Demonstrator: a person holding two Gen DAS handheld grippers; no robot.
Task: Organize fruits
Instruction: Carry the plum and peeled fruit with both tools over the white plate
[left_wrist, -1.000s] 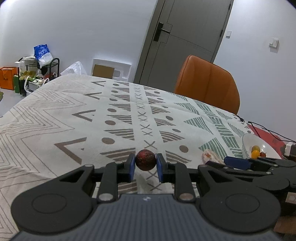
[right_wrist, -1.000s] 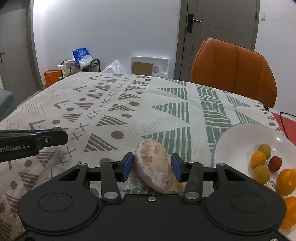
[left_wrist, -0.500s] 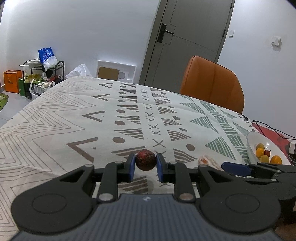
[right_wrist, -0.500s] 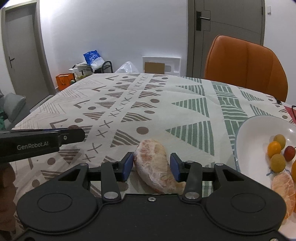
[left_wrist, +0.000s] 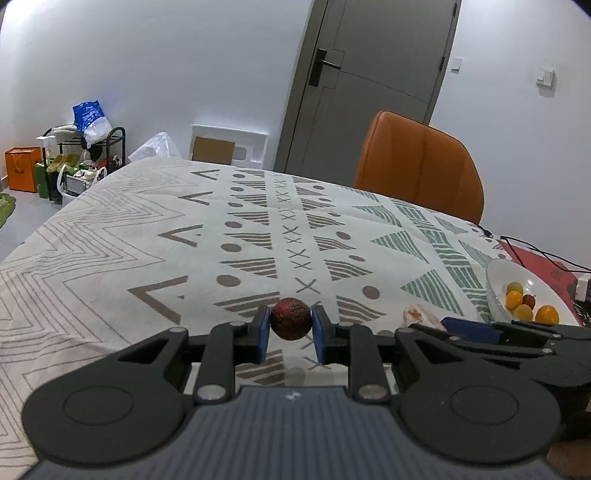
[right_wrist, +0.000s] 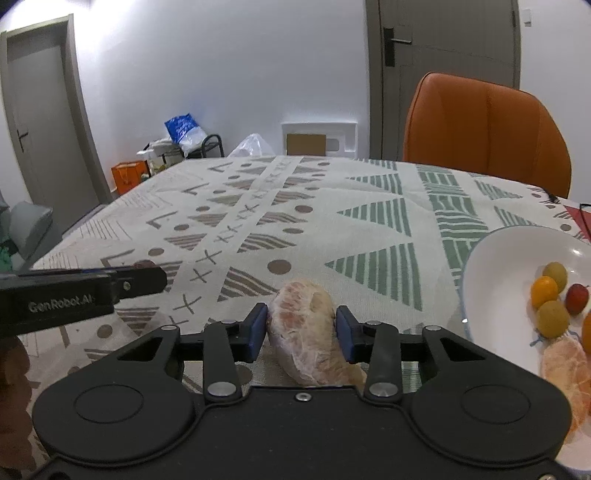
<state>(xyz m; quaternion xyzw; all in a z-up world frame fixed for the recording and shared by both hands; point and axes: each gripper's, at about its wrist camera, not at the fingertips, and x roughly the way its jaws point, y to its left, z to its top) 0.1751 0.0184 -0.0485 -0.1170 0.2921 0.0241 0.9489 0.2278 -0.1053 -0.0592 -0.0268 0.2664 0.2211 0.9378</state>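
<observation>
Two claws over the patterned desk (left_wrist: 110, 240). Left claw (left_wrist: 290, 325) clamped on a small dark red fruit (left_wrist: 290, 323), held just above the cloth. Right claw (right_wrist: 301, 323) closing around a peeled citrus segment (right_wrist: 306, 332) lying on the cloth, pads just beside its flanks. Farther right, white plate (right_wrist: 491, 251) holding small yellow, orange and red fruits (right_wrist: 552, 317).

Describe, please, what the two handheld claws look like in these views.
Both the left claw and right claw are matte black, with two round discs, silver screws, and blue pads. The left one's side carries white "GenRobot.AI" lettering.
</observation>
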